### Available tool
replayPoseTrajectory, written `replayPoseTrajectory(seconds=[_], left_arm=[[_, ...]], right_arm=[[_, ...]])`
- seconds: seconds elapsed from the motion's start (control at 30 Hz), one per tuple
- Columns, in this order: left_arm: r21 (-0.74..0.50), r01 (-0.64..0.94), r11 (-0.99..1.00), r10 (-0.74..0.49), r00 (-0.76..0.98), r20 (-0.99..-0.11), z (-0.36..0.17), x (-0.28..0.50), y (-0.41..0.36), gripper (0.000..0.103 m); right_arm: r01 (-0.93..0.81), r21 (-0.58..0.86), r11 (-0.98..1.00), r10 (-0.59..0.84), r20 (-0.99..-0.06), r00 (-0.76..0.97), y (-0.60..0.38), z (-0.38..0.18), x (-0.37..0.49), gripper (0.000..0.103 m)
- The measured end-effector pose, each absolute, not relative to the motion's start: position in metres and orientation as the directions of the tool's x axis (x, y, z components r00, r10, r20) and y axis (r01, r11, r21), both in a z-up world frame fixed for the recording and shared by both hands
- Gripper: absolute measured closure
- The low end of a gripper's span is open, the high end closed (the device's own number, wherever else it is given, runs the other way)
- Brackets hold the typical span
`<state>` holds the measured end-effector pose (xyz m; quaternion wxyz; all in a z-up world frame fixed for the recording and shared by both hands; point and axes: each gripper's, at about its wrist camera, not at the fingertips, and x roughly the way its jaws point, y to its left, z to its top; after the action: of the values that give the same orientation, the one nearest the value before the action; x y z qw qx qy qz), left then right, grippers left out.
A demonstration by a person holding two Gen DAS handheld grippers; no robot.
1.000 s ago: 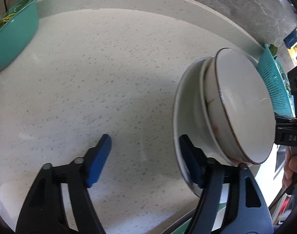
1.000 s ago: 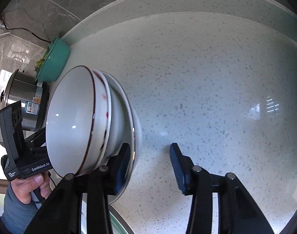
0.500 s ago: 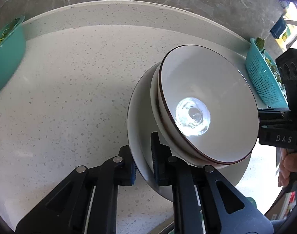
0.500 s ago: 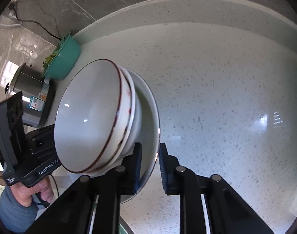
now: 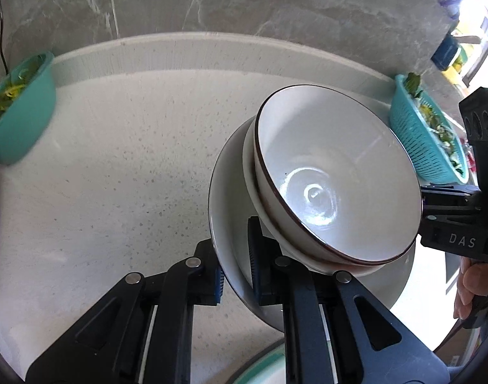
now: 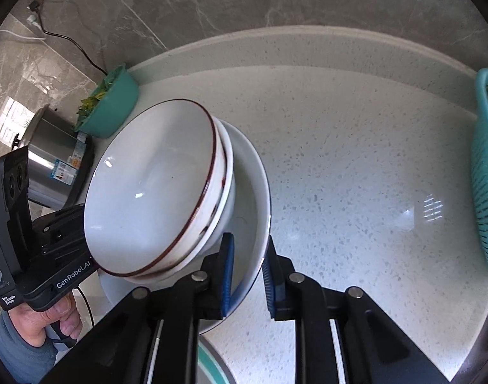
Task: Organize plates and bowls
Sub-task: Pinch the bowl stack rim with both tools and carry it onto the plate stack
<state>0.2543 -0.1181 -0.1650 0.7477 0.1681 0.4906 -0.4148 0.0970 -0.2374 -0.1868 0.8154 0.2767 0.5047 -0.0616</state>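
Note:
A white plate point(image 5: 231, 256) carries two nested white bowls; the top bowl point(image 5: 336, 172) has a dark red rim. The stack is lifted above the speckled counter and tilted. My left gripper point(image 5: 237, 268) is shut on the plate's left rim. My right gripper point(image 6: 247, 272) is shut on the opposite rim of the same plate point(image 6: 253, 224), with the bowls point(image 6: 154, 188) leaning to the left in the right wrist view. Each gripper's body shows in the other's view.
A teal bowl of greens point(image 5: 16, 124) sits at the counter's back left, beside a steel pot point(image 6: 52, 163). A teal colander of greens point(image 5: 426, 144) stands at the right. A green-rimmed dish edge point(image 6: 208, 368) shows below. Marble wall lies behind the counter point(image 6: 356, 160).
Both grippers closed on the plate's rim from open. The stack has lifted off the counter and both views have tipped up toward the back wall.

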Motion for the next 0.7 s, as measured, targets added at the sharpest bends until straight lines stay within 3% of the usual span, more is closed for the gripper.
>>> replayPoseTrajectory(seconds=[0.4,0.7], left_arm=[[-0.142,0.792,0.593,-0.508,0.231,-0.829,-0.092,0.175,-0.038,0.092],[-0.177,0.749,0.638,-0.462,0.188,-0.867,-0.129,0.105,0.019,0.091]], right_arm=[[0.272,0.348,0.897,0.159,-0.829,0.537,-0.178,-0.118,0.031,0.082],[0.215,0.348,0.912,0.217,-0.857,0.467,-0.134,-0.148,-0.009,0.083]])
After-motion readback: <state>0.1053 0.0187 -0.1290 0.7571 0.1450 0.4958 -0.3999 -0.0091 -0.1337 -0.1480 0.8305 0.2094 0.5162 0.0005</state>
